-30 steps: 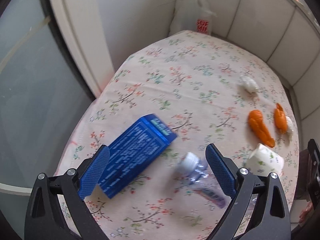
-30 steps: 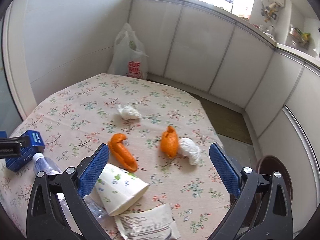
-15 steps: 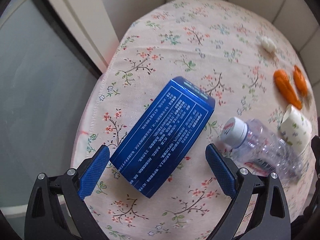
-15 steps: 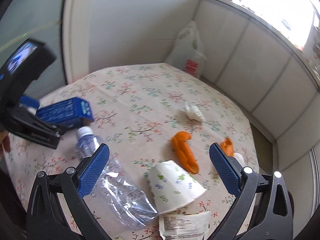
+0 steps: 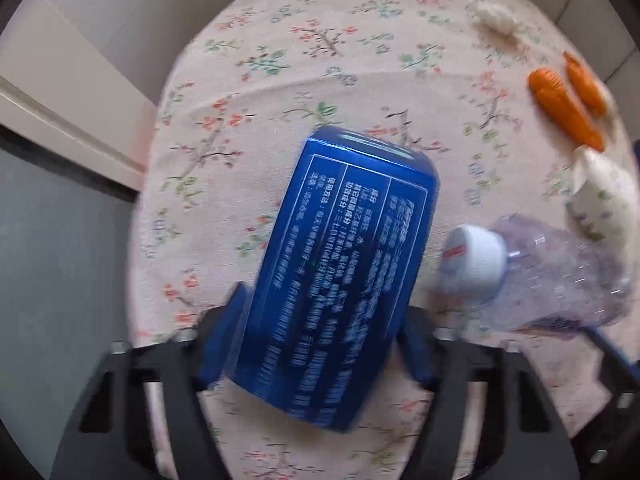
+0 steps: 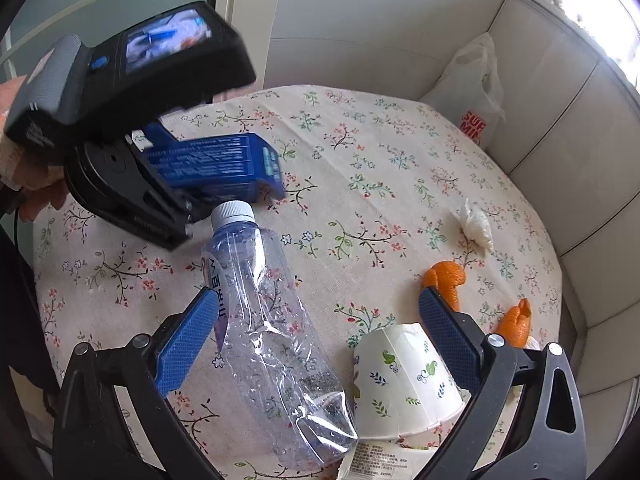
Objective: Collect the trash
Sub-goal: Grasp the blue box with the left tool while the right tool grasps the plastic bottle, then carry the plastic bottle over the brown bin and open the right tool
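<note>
On the round surface [image 6: 400,184] with the flowered cloth, our trash lies spread out, and the biggest change is on the left side. A second ago our left gripper [image 5: 320,344] hung wide open above the blue box [image 5: 344,272]; now it has come down over the box, and its fingers [image 5: 224,340] have just been closing, with the box between them. They appear to press on its two long sides, so we judge that the box is gripped, though it lies on the cloth, not yet lifted.

Our right gripper [image 6: 320,340] has swung toward the crushed plastic bottle [image 6: 272,332]. Its fingers stand wide open and hold nothing; the left one is just beside the bottle's label. The paper cup [image 6: 404,380] lies near the right finger. The orange peels [image 6: 444,276] and the tissue [image 6: 476,226] wait further away. The white plastic bag [image 6: 476,92] behind the surface is perhaps where the trash goes.
</note>
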Action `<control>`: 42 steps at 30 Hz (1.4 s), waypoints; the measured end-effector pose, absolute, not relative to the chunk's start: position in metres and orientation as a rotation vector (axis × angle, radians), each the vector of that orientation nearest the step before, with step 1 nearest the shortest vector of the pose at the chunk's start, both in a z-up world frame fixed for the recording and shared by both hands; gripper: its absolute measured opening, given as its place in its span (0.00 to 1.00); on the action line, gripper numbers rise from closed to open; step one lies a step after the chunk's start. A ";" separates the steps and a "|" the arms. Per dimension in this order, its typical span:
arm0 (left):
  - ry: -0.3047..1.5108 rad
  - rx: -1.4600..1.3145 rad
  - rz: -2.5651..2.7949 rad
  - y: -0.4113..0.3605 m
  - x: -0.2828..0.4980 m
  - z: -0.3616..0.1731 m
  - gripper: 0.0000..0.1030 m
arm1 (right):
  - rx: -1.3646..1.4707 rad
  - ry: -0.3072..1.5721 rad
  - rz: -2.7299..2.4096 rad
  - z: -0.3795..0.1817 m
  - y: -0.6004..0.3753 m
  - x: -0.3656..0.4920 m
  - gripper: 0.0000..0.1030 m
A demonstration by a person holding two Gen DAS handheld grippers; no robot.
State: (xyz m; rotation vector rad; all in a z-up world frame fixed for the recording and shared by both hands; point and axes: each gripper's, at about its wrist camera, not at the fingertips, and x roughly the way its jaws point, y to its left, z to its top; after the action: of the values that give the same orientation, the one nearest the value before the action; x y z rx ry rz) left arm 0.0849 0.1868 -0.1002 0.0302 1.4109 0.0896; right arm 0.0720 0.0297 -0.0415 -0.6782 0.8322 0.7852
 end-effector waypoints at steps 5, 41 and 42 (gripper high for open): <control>1.380 0.013 0.088 0.182 0.081 -0.092 0.53 | -0.668 0.891 0.840 -0.050 0.039 0.077 0.93; 0.849 -0.297 0.154 0.169 0.081 0.031 0.52 | -0.344 0.754 0.644 0.015 -0.010 0.112 0.52; 0.840 -0.298 0.147 0.166 0.082 0.033 0.52 | -0.332 0.745 0.622 0.018 -0.016 0.114 0.52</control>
State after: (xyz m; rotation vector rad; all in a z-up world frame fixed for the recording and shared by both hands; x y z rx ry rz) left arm 0.0820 0.1659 0.0328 -0.2977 0.8403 0.1472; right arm 0.1136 -0.0159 0.0183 -0.3321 0.7447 0.6220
